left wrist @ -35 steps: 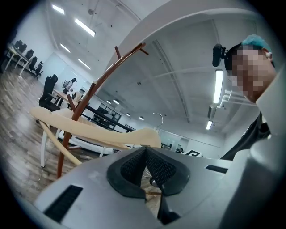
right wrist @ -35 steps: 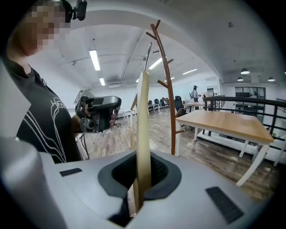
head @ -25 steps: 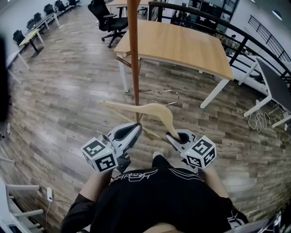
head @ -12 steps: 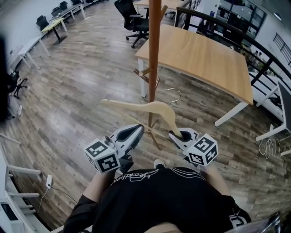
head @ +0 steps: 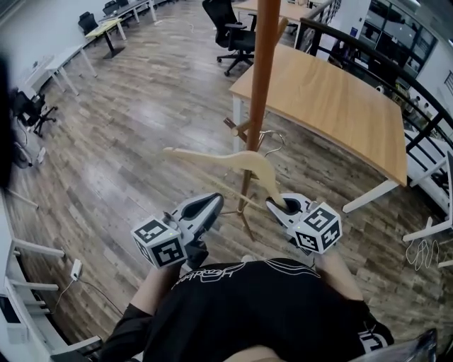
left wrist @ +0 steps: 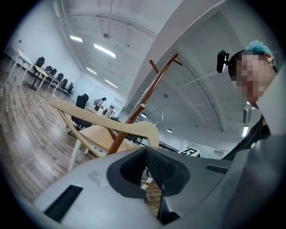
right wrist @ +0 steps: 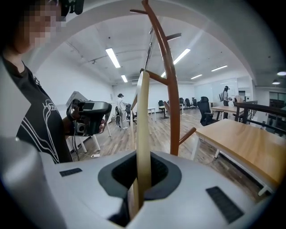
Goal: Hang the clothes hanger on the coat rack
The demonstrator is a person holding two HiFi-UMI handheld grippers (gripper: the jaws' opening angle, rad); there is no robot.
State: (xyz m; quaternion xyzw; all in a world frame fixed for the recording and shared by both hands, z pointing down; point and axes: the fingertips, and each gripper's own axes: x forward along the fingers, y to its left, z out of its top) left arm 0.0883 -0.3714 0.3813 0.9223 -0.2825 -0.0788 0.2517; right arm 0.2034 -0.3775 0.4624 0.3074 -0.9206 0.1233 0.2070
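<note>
Wood floor (head: 141, 141) — coat rack (head: 262, 85), desk (head: 333, 99), office chair (head: 230, 30) on it.

Office evenly lit by ceiling strip lights (right wrist: 112, 57); a faint sheen is cast on the wooden floor (head: 141, 106). Edges are bent by fisheye lenses and corners are blacked out.

One wooden clothes hanger (head: 248, 161) and one brown coat rack (head: 263, 85). Two hand-held grippers, left gripper (head: 216, 198) and right gripper (head: 272, 205), each with one marker cube (head: 159, 242) (head: 318, 228). One wood-topped table (head: 333, 106) close by. Three black office chairs (head: 232, 32) (head: 28, 109) (head: 88, 21) countable on the floor (farther desks and chairs too small to tally). Two people (right wrist: 120, 111) (right wrist: 225, 95) standing in the distance.
</note>
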